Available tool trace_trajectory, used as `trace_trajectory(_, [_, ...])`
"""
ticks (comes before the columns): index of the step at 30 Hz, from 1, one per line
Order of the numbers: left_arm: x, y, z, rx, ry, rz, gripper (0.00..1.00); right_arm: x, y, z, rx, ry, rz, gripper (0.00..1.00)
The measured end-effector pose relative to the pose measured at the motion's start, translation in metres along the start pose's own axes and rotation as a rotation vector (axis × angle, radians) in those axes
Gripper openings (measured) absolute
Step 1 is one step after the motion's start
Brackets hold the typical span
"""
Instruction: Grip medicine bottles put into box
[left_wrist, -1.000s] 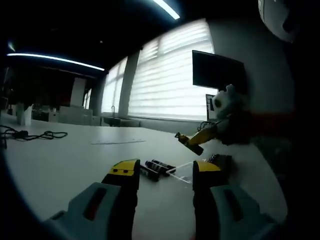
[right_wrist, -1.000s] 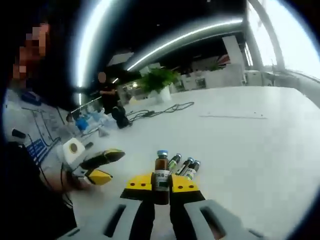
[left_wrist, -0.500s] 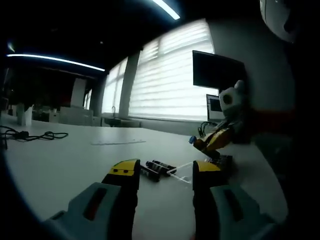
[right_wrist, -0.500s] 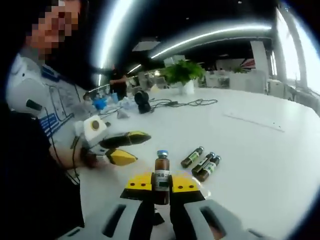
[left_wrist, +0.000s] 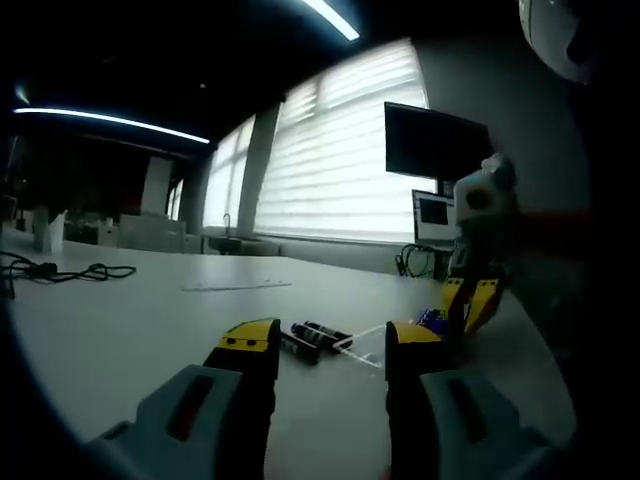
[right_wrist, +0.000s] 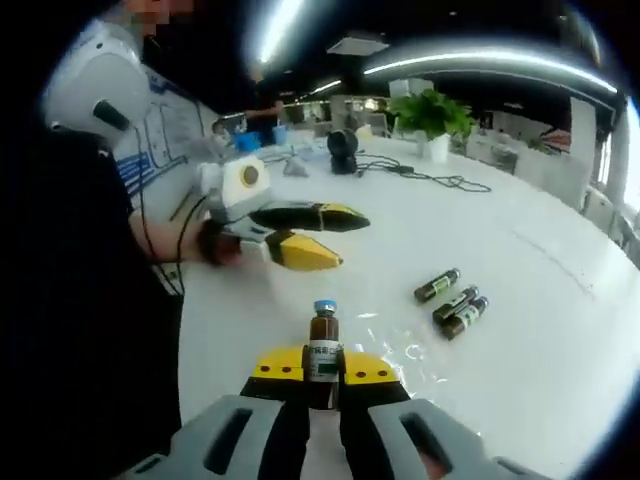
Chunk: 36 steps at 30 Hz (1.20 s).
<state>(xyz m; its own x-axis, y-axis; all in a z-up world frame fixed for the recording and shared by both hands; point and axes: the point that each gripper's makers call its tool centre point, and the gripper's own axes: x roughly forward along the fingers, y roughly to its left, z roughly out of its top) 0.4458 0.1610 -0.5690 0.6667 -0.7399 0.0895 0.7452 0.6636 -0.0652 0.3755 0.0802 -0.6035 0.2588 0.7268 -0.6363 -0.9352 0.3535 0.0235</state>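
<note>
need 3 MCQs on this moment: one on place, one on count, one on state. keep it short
1. Where do the loose small brown glass bottles with green labels lie?
A. on the white table
B. inside a cardboard box
C. on a chair

2. How many brown bottles lie loose on the white table in the right gripper view?
A. one
B. three
C. six

3. What is the state of the right tool?
A. open and empty
B. shut on a cable
C. shut on an upright brown bottle with a blue cap

Answers:
1 A: the bottles lie side by side on the bare white tabletop.
2 B: three bottles lie there, apart from the held one.
3 C: the yellow-tipped jaws clamp the blue-capped brown bottle, which stands upright between them, while the left tool has its jaws apart with nothing between them.
</note>
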Motion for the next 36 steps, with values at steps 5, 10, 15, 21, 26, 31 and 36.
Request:
trace_trajectory(5, [0.000, 0.000, 0.000, 0.001, 0.001, 0.000, 0.35, 0.002, 0.006, -0.002, -0.057, 0.058, 0.018, 0.07])
trace_trajectory(10, [0.000, 0.000, 0.001, -0.001, -0.002, 0.002, 0.35, 0.008, 0.011, -0.005, -0.117, 0.090, 0.039, 0.07])
trace_trajectory(15, [0.000, 0.000, 0.000, 0.002, 0.001, 0.001, 0.35, 0.012, 0.011, -0.009, -0.140, 0.123, 0.037, 0.07])
trace_trajectory(21, [-0.001, 0.002, 0.000, -0.005, -0.003, 0.002, 0.35, 0.016, 0.012, -0.010, -0.128, 0.133, 0.045, 0.07])
trace_trajectory(26, [-0.001, 0.003, 0.000, -0.006, -0.003, 0.001, 0.35, 0.018, 0.012, -0.019, -0.179, 0.162, 0.056, 0.07])
trace_trajectory(31, [-0.001, 0.002, 0.000, -0.008, -0.005, 0.002, 0.35, 0.019, 0.012, -0.019, -0.215, 0.158, 0.067, 0.07])
trace_trajectory(36, [-0.001, 0.002, 0.000, -0.008, -0.004, 0.003, 0.35, 0.019, 0.013, -0.018, -0.225, 0.154, 0.073, 0.08])
